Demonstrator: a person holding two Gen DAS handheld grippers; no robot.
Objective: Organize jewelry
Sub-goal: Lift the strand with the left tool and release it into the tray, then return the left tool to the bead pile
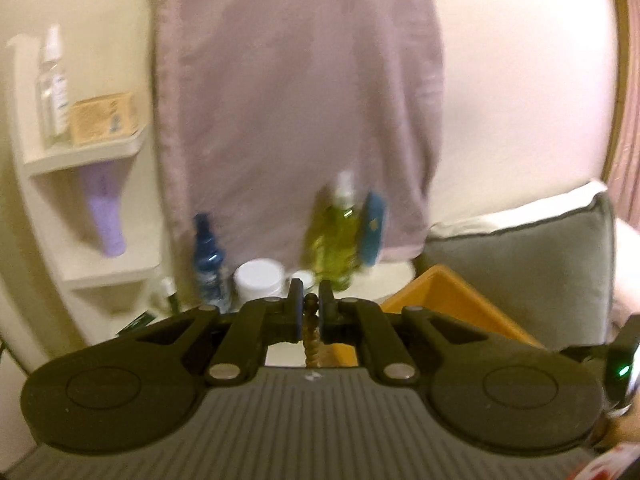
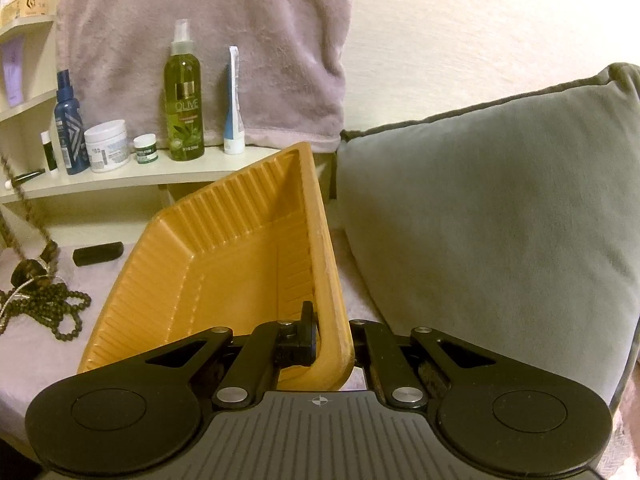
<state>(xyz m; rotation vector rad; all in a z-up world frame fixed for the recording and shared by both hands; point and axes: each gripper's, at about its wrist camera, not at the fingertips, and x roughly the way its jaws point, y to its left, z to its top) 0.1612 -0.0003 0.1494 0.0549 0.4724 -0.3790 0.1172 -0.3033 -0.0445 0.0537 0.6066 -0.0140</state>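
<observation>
My left gripper (image 1: 311, 307) is shut on a brown braided cord necklace (image 1: 311, 340) that hangs down between its fingers, raised in front of the shelf. In the right wrist view that cord (image 2: 30, 208) runs up and out of frame at the left edge. Below it, a dark bead necklace (image 2: 48, 308) lies in a heap with other jewelry on the pale cloth. My right gripper (image 2: 325, 336) is shut on the near rim of an orange ribbed tray (image 2: 224, 248), which it holds tilted up. The tray's corner (image 1: 448, 300) also shows in the left wrist view.
A grey cushion (image 2: 480, 216) stands right of the tray. A mauve towel (image 2: 208, 40) hangs on the wall. A shelf (image 2: 132, 176) carries a green olive spray bottle (image 2: 184, 96), a blue bottle, white jars and a tube. A small black case (image 2: 98, 253) lies on the cloth.
</observation>
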